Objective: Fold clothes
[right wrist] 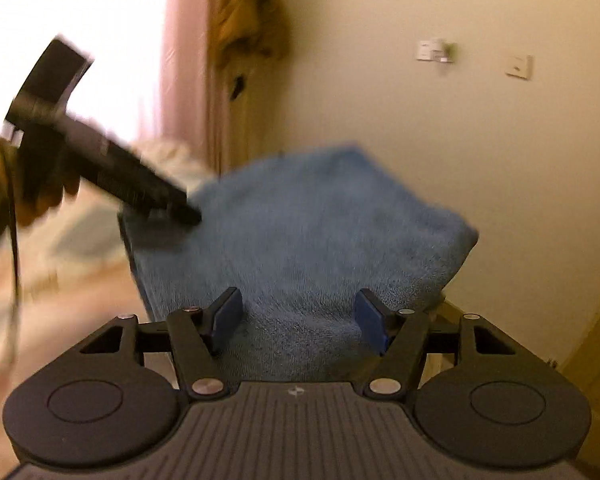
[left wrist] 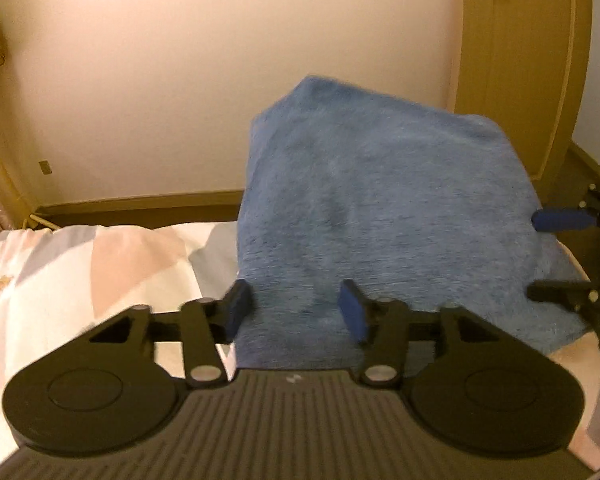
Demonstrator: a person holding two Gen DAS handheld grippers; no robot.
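Patterned bed under me, blue fleece garment humped up on it, bulging between both tools. My left gripper is spread wide, nothing pinched; my right gripper is spread wide too, fleece bulging between the pads. Risk: closing now could grab several thick layers and drag the whole heap

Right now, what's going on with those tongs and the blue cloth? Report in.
Left tongs open, blue cloth between the pads. Right tongs open too, same cloth between them. Cloth bunched up over the bed. Nothing in the way.
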